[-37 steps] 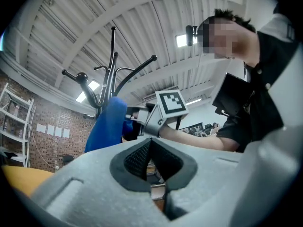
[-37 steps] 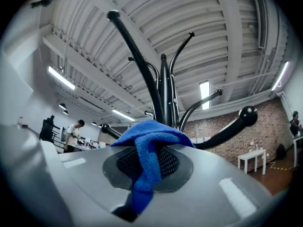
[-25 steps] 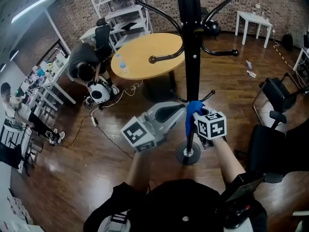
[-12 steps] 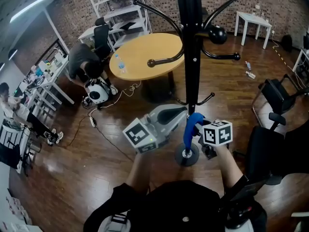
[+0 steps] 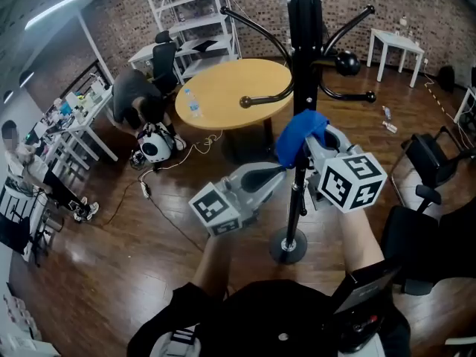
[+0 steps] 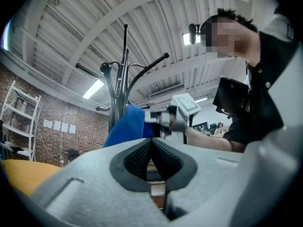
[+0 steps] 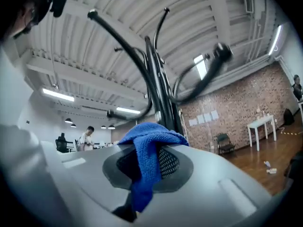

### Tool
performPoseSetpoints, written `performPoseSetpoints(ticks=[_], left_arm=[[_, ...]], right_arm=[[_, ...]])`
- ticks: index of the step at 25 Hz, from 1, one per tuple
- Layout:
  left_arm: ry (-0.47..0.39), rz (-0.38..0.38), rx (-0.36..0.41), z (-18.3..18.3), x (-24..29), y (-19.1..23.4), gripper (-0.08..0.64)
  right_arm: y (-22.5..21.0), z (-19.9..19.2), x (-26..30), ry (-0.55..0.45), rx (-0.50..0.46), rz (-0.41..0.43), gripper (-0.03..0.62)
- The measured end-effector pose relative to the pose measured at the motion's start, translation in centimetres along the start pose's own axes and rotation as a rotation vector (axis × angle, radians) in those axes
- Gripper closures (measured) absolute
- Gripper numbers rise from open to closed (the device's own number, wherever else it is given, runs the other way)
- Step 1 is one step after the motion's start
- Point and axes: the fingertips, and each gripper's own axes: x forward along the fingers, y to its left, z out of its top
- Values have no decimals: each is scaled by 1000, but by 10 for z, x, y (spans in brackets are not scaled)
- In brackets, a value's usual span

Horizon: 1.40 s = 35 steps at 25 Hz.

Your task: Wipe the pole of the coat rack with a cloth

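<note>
The black coat rack pole (image 5: 301, 65) rises from a round base (image 5: 288, 245) in the head view, with curved hook arms near the top. My right gripper (image 5: 306, 141) is shut on a blue cloth (image 5: 299, 134) and holds it against the pole at mid height. In the right gripper view the blue cloth (image 7: 147, 151) hangs between the jaws in front of the pole (image 7: 158, 98). My left gripper (image 5: 274, 175) sits lower, left of the pole, with its jaws closed and nothing between them. From the left gripper view, the cloth (image 6: 124, 126) and pole (image 6: 115, 103) lie ahead.
A round yellow table (image 5: 230, 91) stands behind the rack. A person (image 5: 134, 99) bends by a white desk at the left. Black chairs (image 5: 428, 158) stand at the right, a white table (image 5: 396, 43) at the back right. Cables (image 5: 160, 184) run across the wooden floor.
My right gripper has carried the blue cloth up the pole, from low near the base to mid height. The left gripper has stayed in place.
</note>
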Motion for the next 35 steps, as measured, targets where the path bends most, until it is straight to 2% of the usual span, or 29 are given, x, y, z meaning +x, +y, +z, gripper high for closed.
performPoseSetpoints(ticks=[4,7,12,14,16,20,23,25,31,35], left_arm=[[-20,-16,15,7,2,-3,560],[-7,-18,24,7,4,-5,560],[-9,-31,32,9,11,-4,560],[-10,-35,32,9,13,-5,560],[-8,-37,32,9,12,-6,560],[5,-37,30,4,12,-8,560],[11,-31,24,1,12,-9,560],[8,-39,21,1,12,-11,560],[15,-39,4,-2,14,-12,560],[35,-41,-13,-9,17,-12,560]], right_arm=[[14,95,-4,-146,-95,15,566],[48,139,-32,-248,-157,93,566],[107,175,-87,-416,-259,242,566],[114,183,-95,-447,-287,244,566],[107,182,-91,-443,-296,204,566],[60,147,-48,-319,-234,101,566],[13,99,-10,-201,-163,9,566],[-7,64,0,-160,-116,-28,566],[-16,-39,-10,16,-87,-65,566],[-31,-136,-17,238,-7,-89,566]])
